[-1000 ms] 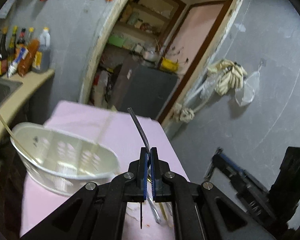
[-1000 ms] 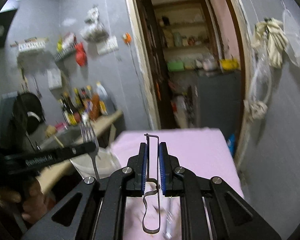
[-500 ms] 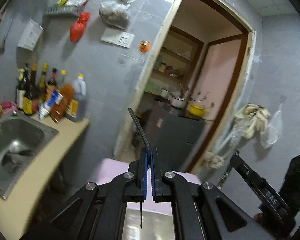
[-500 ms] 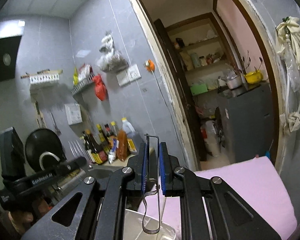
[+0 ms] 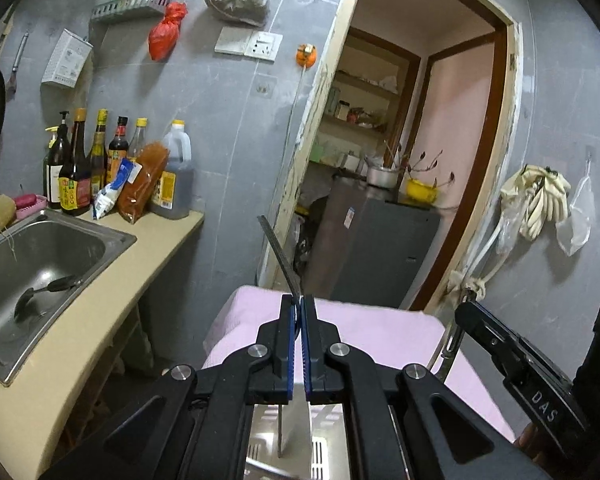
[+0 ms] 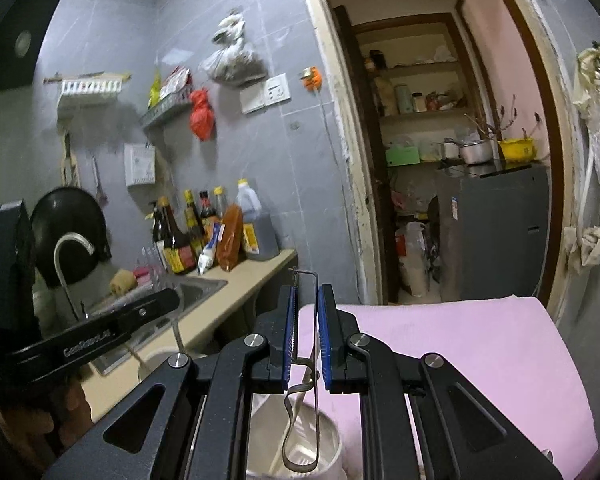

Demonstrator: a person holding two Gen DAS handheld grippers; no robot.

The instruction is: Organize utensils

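My left gripper [image 5: 299, 312] is shut on a metal fork; its dark handle [image 5: 278, 250] sticks up past the fingertips and the tines hang below over the white basket [image 5: 296, 446]. My right gripper [image 6: 307, 308] is shut on a thin metal peeler [image 6: 306, 364] whose loop hangs down over the white basket [image 6: 328, 446]. The basket stands on the pink cloth-covered table [image 6: 460, 344], at its left end. The left gripper body [image 6: 100, 334] shows at the left of the right wrist view, and the right gripper body [image 5: 520, 364] at the right of the left wrist view.
A beige counter [image 5: 100, 304] with a steel sink [image 5: 36, 264] runs along the left, with several sauce bottles [image 5: 100, 168] at the wall. A doorway with a grey fridge [image 5: 376, 252] lies behind the table. A faucet [image 6: 70, 252] and black wok [image 6: 68, 220] are by the sink.
Both grippers have lifted and tilted upward with their utensils, from looking down at the table and basket to looking at the wall and doorway. The basket now lies beneath both grippers.
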